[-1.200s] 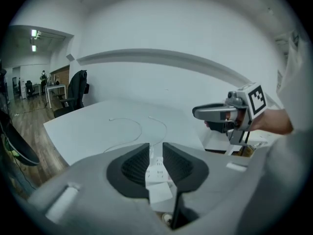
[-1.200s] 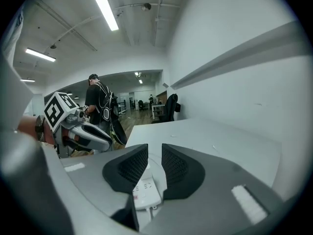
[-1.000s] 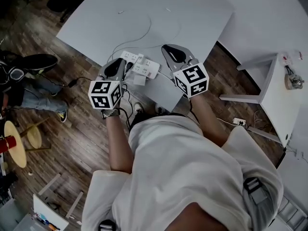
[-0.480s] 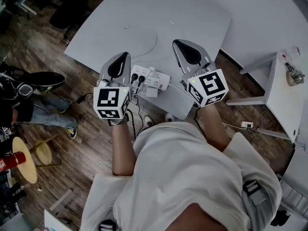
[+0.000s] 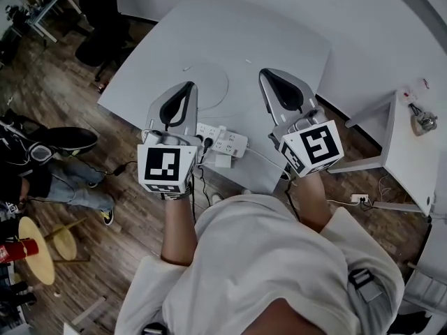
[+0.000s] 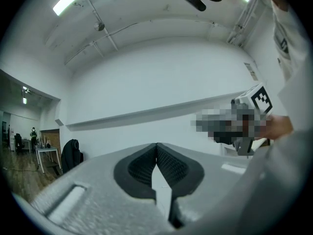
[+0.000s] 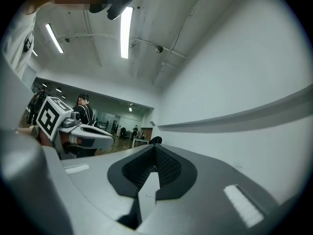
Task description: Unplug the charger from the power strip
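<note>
Fingers (image 6: 146, 163) are shut and empty on your left gripper (image 5: 187, 89) and right gripper (image 5: 269, 75). Charger (image 5: 222, 160) sits against the power strip (image 5: 229, 144) near the worktop (image 5: 279, 33) edge. Probably light, hard, slick plastic, so pinch its flat sides.

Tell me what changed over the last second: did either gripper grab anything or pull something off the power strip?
The left gripper and the right gripper have both lifted up from the power strip toward the head camera. Their jaws are shut with nothing between them, so nothing was taken hold of. The power strip stays at the near edge of the table, with the black plugs still in it.
</note>
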`<state>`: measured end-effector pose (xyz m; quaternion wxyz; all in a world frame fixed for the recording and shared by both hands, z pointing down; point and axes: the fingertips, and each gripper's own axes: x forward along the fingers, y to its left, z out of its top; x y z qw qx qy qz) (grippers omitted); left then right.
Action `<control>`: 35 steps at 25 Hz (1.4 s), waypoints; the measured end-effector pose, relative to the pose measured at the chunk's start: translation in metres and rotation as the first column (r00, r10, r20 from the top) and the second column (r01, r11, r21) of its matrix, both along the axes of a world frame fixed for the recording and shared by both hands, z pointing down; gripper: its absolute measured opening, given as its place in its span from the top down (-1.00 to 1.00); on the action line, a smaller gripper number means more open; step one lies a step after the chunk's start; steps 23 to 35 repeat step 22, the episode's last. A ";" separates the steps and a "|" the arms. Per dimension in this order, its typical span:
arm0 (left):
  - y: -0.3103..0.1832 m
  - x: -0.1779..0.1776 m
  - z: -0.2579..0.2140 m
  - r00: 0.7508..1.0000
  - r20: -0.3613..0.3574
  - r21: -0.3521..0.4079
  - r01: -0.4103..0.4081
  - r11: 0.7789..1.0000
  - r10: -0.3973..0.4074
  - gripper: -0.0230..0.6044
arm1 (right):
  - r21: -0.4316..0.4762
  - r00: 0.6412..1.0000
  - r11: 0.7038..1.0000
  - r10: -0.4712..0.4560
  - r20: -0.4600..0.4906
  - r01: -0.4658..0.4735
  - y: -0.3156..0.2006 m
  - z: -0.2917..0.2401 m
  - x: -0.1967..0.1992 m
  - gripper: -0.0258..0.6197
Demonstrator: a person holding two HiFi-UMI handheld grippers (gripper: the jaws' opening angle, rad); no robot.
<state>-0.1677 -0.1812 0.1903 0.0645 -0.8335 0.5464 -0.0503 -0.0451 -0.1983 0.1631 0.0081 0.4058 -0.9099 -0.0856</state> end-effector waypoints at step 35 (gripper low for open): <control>0.002 0.001 0.004 0.999 -0.016 -0.030 -0.040 0.999 0.040 0.91 | -0.020 0.999 1.000 -0.005 -0.047 0.004 0.010 -0.003 -0.010 0.92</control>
